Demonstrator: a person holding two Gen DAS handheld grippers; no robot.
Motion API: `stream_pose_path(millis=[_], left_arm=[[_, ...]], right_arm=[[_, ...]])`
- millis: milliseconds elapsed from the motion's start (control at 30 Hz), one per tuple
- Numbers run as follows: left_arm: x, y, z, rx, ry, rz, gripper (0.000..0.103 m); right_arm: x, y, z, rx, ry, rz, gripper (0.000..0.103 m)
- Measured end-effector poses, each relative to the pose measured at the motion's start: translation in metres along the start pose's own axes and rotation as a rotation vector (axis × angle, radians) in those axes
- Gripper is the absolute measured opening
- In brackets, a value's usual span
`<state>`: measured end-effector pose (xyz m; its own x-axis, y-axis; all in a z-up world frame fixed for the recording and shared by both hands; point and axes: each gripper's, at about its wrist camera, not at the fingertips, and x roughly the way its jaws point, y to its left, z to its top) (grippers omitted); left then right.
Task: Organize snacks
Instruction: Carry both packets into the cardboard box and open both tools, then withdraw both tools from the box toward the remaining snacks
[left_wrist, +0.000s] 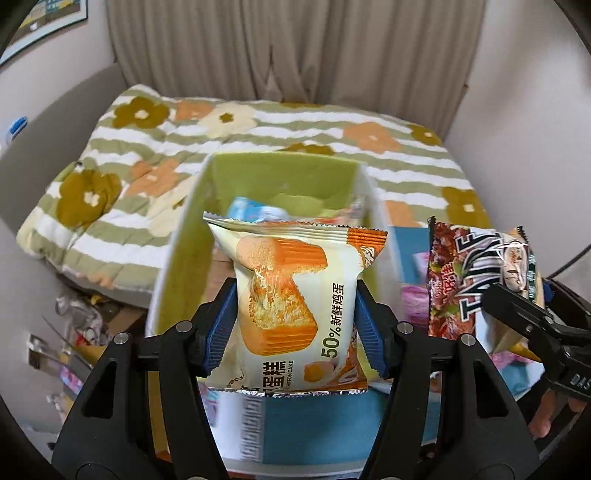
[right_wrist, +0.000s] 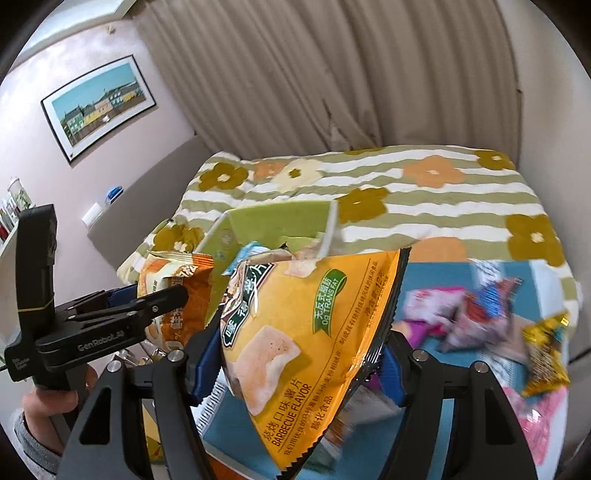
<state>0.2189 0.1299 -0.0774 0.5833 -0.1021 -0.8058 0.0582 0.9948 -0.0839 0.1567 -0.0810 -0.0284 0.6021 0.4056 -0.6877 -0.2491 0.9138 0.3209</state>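
Note:
My left gripper (left_wrist: 295, 306) is shut on a cream and orange chiffon cake packet (left_wrist: 291, 280), held upright in front of a green box (left_wrist: 280, 173) with a white rim. The box holds a few snacks. My right gripper (right_wrist: 301, 358) is shut on a yellow barbecue chips bag (right_wrist: 314, 332), also near the green box (right_wrist: 280, 221). In the right wrist view the left gripper (right_wrist: 159, 299) and its cake packet (right_wrist: 184, 280) are at the left. In the left wrist view the right gripper (left_wrist: 517, 306) shows at the right edge, with a red-brown, white-lettered bag face (left_wrist: 465, 280) rising from it.
Several loose snack packets (right_wrist: 461, 317) and a gold packet (right_wrist: 546, 354) lie on a blue surface (right_wrist: 436, 277) to the right. Behind the box is a bed with a flowered striped quilt (right_wrist: 424, 192), then curtains. A person's hand (right_wrist: 48, 406) grips the left handle.

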Motion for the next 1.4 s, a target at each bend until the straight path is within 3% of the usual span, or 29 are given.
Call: stream_pose_path(millis=[133,267,300,367,400,633,1067,1133,1200,1233,1400], left_arm=[[0.039,0.033,0.011,0.003,0.074,-0.029,0.057],[0.077,0.04,0.02,0.046,0.117,-0.062,0.061],[0.083,0.039,0.021,0.066,0.122,-0.067,0.066],[0.091,0.038,0.022,0.095,0.112,-0.06,0.101],[0.091,0.038,0.023,0.1,0.098,-0.063,0.103],[0.084,0.059,0.01,0.065,0.128,-0.092,0.103],[0.053,0.083,-0.002,0.042,0.087,-0.066,0.103],[0.055,0.086,-0.003,0.039,0.089,-0.068,0.103],[0.058,0.088,-0.004,0.036,0.096,-0.075,0.103],[0.06,0.088,-0.005,0.036,0.098,-0.075,0.103],[0.064,0.088,-0.013,0.03,0.123,-0.09,0.103]], right_arm=[[0.035,0.022,0.009,-0.006,0.052,-0.018,0.066],[0.056,0.033,0.012,-0.015,0.09,-0.059,0.066],[0.061,0.035,0.013,-0.018,0.098,-0.075,0.066],[0.069,0.036,0.014,-0.019,0.116,-0.093,0.066],[0.073,0.035,0.013,-0.017,0.126,-0.102,0.066],[0.096,0.033,0.007,-0.024,0.187,-0.137,0.066],[0.125,0.058,0.016,-0.172,0.235,-0.178,0.067],[0.135,0.063,0.016,-0.212,0.251,-0.182,0.071],[0.145,0.067,0.013,-0.255,0.26,-0.181,0.097],[0.147,0.067,0.013,-0.261,0.263,-0.182,0.102],[0.138,0.071,0.005,-0.287,0.21,-0.2,0.103]])
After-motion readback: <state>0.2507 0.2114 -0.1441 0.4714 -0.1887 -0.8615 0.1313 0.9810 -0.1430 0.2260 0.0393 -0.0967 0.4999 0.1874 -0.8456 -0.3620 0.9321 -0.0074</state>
